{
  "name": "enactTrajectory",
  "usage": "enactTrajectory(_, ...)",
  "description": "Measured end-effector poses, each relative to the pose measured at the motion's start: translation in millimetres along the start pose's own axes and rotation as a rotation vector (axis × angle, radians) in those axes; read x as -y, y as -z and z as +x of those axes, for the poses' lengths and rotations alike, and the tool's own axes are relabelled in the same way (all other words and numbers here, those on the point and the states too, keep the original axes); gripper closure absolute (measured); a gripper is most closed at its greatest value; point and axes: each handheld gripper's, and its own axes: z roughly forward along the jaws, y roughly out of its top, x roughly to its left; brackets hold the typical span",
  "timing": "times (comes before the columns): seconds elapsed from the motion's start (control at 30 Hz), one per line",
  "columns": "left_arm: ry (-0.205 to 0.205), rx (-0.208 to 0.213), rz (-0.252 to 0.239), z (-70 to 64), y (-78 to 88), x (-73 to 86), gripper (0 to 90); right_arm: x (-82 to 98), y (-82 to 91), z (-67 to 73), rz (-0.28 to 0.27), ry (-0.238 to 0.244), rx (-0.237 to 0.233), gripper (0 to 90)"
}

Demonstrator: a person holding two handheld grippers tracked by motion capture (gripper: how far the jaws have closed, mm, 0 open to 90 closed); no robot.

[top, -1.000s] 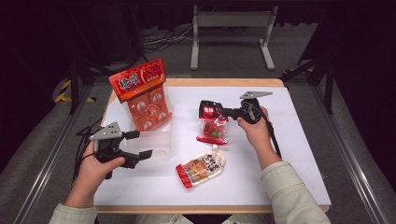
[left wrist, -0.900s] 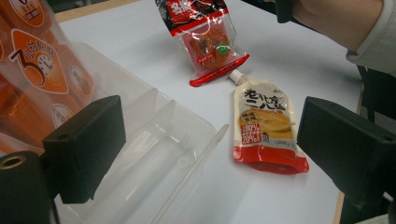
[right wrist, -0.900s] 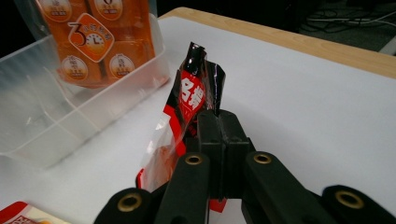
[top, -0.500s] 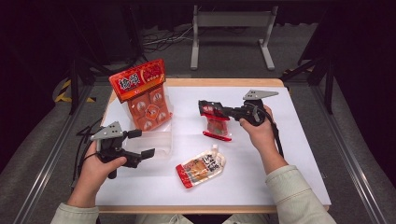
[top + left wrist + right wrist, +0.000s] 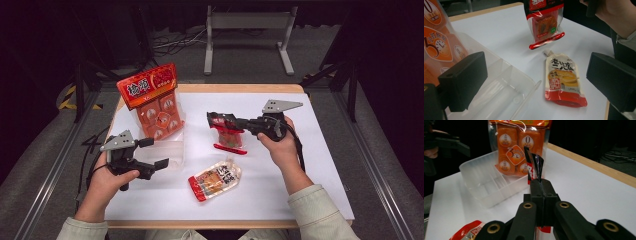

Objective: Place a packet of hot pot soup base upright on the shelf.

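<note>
1. The table [image 5: 310, 165] is the biggest thing here, white-topped with a wooden edge, and it lies under both of my hand-held grippers.
2. The orange snack pack [image 5: 154, 102], with round orange portions behind clear film and a red header card, stands tilted at the far end of the tray, ahead of my left hand-held gripper [image 5: 156, 153] and beyond the tip of my right one.
3. The clear plastic tray [image 5: 167, 152] sits right by my left hand-held gripper; in the left gripper view its divided compartments [image 5: 506, 95] lie just behind and below my left-hand jaw.
4. My left hand-held gripper is spread wide, jaws just having opened further, with nothing between them. It points across the table toward the pouches.
5. My right hand-held gripper [image 5: 216, 119] is pressed together on the top edge of the red-trimmed snack pouch [image 5: 231, 140]. In the right gripper view the pouch's top edge [image 5: 534, 167] sticks up out of the clamped jaws.
6. That red-trimmed snack pouch hangs below my right jaws, lifted, its bottom edge near or just above the table; I cannot tell whether it touches.
7. The spouted sauce pouch [image 5: 216, 179] lies flat on the table, nearer to me than my right hand-held gripper and between the two hands; in the left gripper view it [image 5: 562, 77] rests between my spread jaws, farther off, its spout pointing toward the hanging pouch.
</note>
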Motion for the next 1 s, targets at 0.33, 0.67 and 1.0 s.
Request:
enactTrajectory(0.33, -0.011, 0.022, -0.004, -5.8, -6.0, -2.4, 5.8, -8.5, 2.3, 28.6, -0.030, 0.043, -0.088, 90.0)
enactTrajectory(0.67, -0.040, 0.045, -0.043, -14.0, -11.2, -7.5, 12.2, -14.5, -4.0, 55.7, -0.041, 0.084, -0.177, 90.0)
enactTrajectory(1.0, -0.052, 0.081, -0.061, -17.9, -19.1, -11.4, 17.8, -17.2, -13.9, 73.2, -0.045, 0.102, -0.249, 90.0)
